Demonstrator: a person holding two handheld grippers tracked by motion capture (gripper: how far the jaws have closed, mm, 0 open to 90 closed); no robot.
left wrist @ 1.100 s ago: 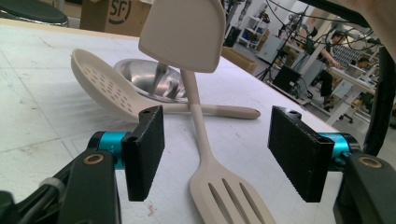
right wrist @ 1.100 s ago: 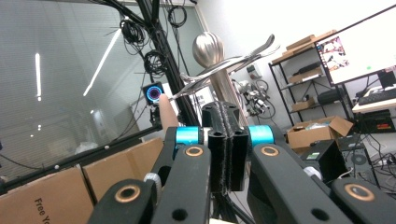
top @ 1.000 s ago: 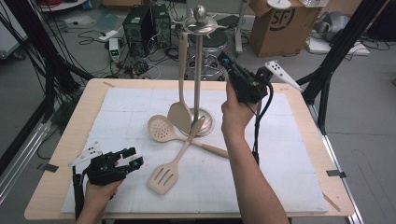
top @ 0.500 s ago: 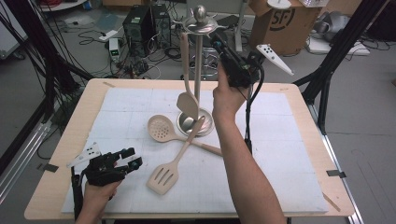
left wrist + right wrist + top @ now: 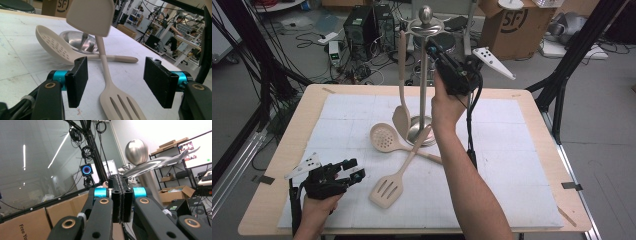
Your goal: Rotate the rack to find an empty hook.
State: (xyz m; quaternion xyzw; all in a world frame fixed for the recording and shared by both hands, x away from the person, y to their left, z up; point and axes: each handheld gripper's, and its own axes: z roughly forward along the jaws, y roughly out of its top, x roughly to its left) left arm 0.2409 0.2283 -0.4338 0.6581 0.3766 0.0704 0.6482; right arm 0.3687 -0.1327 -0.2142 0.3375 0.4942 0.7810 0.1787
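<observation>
A steel utensil stand (image 5: pixel 424 75) rises from the back of the white mat (image 5: pixel 512 165). A beige solid spatula (image 5: pixel 401 117) hangs left of its pole, and its head (image 5: pixel 88 16) looks blurred. My right gripper (image 5: pixel 431 46) is up beside the stand's top arms (image 5: pixel 160 161), its jaws (image 5: pixel 120 182) pressed together; a bit of beige shows just behind their tips. A slotted turner (image 5: pixel 387 190) and a perforated spoon (image 5: pixel 383 136) lie crossed on the mat. My left gripper (image 5: pixel 354 170) rests low at the front left, open, with the turner's head (image 5: pixel 120 105) lying below its pads.
The stand's round base (image 5: pixel 77 41) sits behind the crossed utensils. Beyond the table's far edge are cardboard boxes (image 5: pixel 512 25), cables and computer gear on the floor. Black frame legs (image 5: pixel 572 65) stand at the right.
The right gripper has moved left and slightly up toward the stand's top. The spatula tilted and rose half a second ago; it now hangs straight left of the pole. The left gripper stayed put.
</observation>
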